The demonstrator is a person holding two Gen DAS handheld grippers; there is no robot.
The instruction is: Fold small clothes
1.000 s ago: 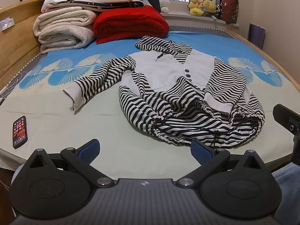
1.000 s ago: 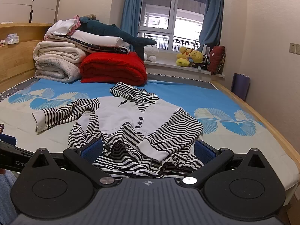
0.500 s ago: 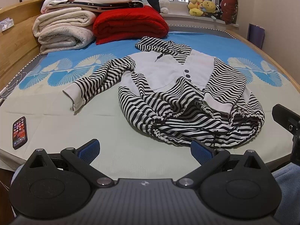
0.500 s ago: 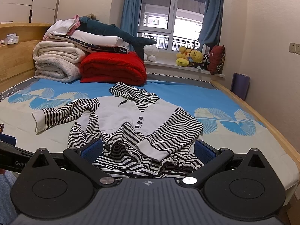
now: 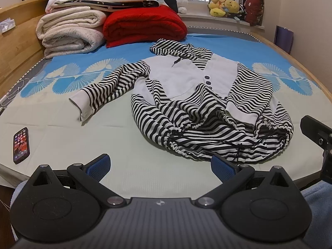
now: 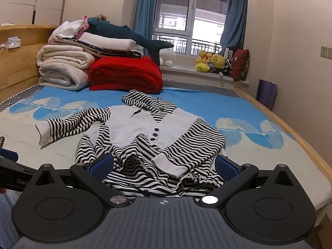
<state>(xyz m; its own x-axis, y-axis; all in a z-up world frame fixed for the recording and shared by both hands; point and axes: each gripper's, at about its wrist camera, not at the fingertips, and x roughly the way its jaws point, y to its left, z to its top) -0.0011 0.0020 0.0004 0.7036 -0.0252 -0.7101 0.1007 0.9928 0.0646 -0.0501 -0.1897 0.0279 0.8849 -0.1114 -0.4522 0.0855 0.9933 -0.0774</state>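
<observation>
A black-and-white striped hooded top (image 5: 193,95) with a white front and dark buttons lies rumpled on the bed (image 5: 62,128). Its left sleeve stretches out to the left, its right sleeve is folded down over the bunched hem. My left gripper (image 5: 160,166) hovers open over the bed's near edge, just short of the hem, with nothing between its blue pads. In the right wrist view the same top (image 6: 145,137) lies ahead, and my right gripper (image 6: 164,166) stands open above the hem and the sleeve cuff. The right gripper's body (image 5: 317,132) shows at the left view's right edge.
A phone (image 5: 20,145) lies on the bed at the near left. Folded white blankets (image 5: 70,31), a red blanket (image 5: 143,25) and a plush shark (image 6: 124,33) are stacked at the headboard end. Plush toys (image 6: 211,62) sit on the windowsill. A wooden frame edges the bed.
</observation>
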